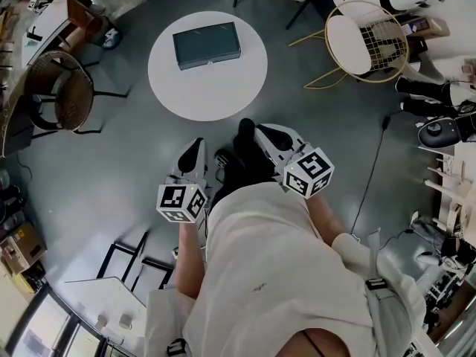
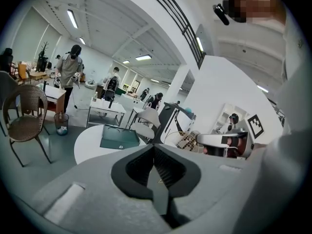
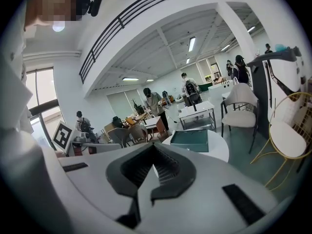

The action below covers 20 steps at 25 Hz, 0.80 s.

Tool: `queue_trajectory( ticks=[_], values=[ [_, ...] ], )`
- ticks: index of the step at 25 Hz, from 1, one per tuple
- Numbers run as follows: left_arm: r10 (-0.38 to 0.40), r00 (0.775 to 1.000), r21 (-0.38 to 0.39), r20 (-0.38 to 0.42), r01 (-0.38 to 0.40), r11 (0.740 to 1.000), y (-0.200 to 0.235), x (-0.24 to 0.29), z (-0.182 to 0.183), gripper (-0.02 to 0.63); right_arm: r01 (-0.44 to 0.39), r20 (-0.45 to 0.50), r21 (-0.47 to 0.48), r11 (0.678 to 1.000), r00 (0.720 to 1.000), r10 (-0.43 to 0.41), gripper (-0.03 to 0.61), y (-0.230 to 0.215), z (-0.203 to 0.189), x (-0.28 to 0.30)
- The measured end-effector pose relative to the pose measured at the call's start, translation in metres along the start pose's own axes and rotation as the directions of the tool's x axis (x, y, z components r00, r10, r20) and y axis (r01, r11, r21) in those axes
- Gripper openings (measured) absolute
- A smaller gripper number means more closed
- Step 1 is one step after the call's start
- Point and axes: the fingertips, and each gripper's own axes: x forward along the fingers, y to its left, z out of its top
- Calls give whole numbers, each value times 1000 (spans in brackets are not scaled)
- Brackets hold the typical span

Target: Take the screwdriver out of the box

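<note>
A dark green box (image 1: 207, 44) lies shut on a round white table (image 1: 216, 88), a stride ahead of me. No screwdriver shows. My left gripper (image 1: 197, 146) and right gripper (image 1: 262, 130) hang side by side over the grey floor, short of the table, both shut with nothing between the jaws. In the left gripper view the jaws (image 2: 154, 147) meet below the box (image 2: 118, 137), which lies on the table (image 2: 87, 147). The right gripper view has its closed jaws (image 3: 154, 146) pointing toward the box (image 3: 190, 139).
A wicker chair (image 1: 63, 91) stands left of the table, a gold wire chair with a white seat (image 1: 364, 43) to its right. A black cable (image 1: 372, 169) runs across the floor at right. People (image 2: 70, 69) work at desks far behind.
</note>
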Motion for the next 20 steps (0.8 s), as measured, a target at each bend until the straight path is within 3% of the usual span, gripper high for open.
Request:
queue_trajectory(
  ticks=[10, 15, 20],
  values=[
    [-2, 999, 31, 41, 1, 1000, -16, 55, 58, 11, -91, 18, -17, 996, 996, 91, 8, -39, 58, 37],
    [19, 1000, 19, 17, -19, 1000, -21, 83, 55, 11, -166, -35, -20, 986, 986, 165, 8, -56, 59, 53],
    [43, 999, -8, -1, -43, 999, -26, 108, 52, 12, -184, -79, -33, 982, 980, 181, 8, -78, 54, 61]
  ],
)
